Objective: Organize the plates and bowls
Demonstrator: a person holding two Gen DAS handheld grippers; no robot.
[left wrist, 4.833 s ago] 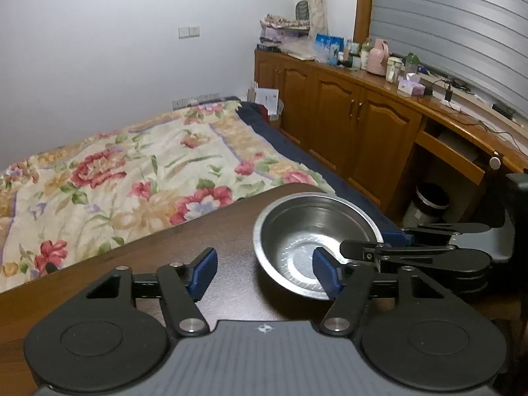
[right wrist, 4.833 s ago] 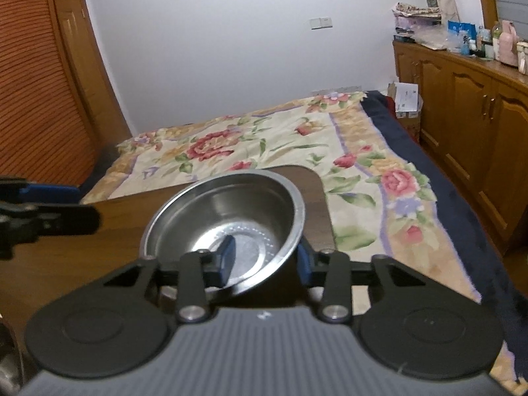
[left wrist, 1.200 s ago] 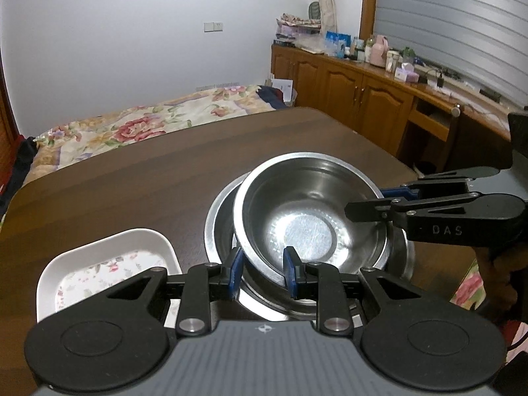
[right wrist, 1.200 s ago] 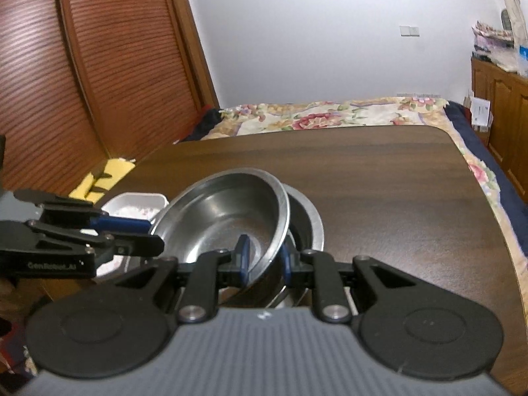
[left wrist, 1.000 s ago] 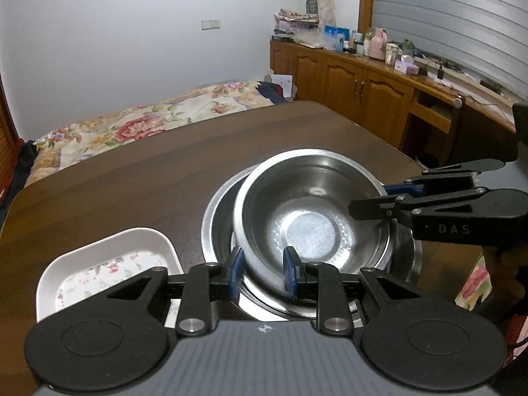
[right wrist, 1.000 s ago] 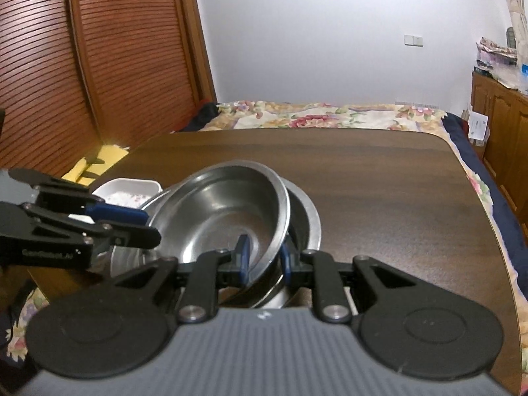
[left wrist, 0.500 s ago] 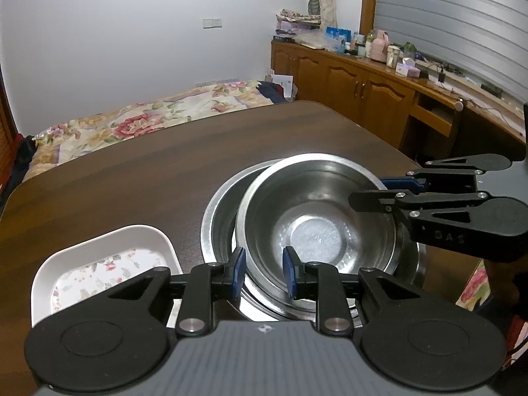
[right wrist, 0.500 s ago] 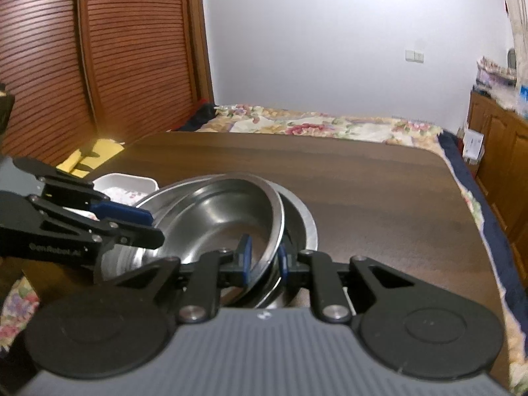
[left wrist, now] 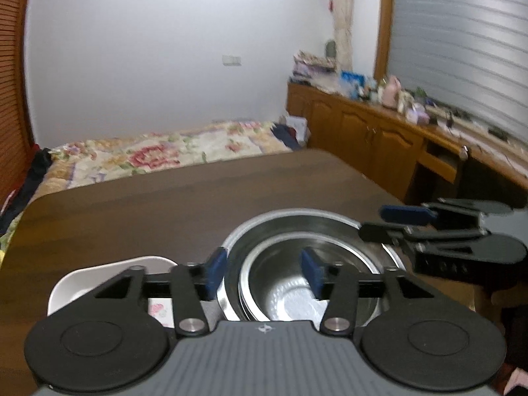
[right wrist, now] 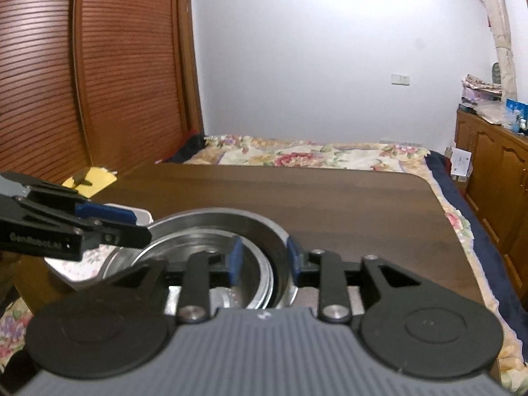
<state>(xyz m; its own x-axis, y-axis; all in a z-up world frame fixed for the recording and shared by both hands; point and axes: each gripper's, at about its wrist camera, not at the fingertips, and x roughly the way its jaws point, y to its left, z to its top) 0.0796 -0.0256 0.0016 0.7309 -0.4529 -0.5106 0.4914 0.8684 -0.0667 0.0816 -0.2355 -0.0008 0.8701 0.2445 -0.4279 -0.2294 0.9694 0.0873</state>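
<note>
Two steel bowls sit nested on the dark wooden table: the smaller bowl lies inside the larger bowl. My left gripper straddles their near rims and its jaws are opening, with the pads off the metal. My right gripper straddles the rims on the opposite side; its jaws are opening too, clear of the steel. A white floral dish rests just left of the bowls.
A bed with a floral cover stands beyond the table's far edge. Wooden cabinets line the right wall. A slatted wooden door is at the left, with a yellow item by the table.
Both grippers have opened and let go of the smaller bowl. It was held tilted over the larger bowl and now sits level inside it. Both views have tipped upward a little.
</note>
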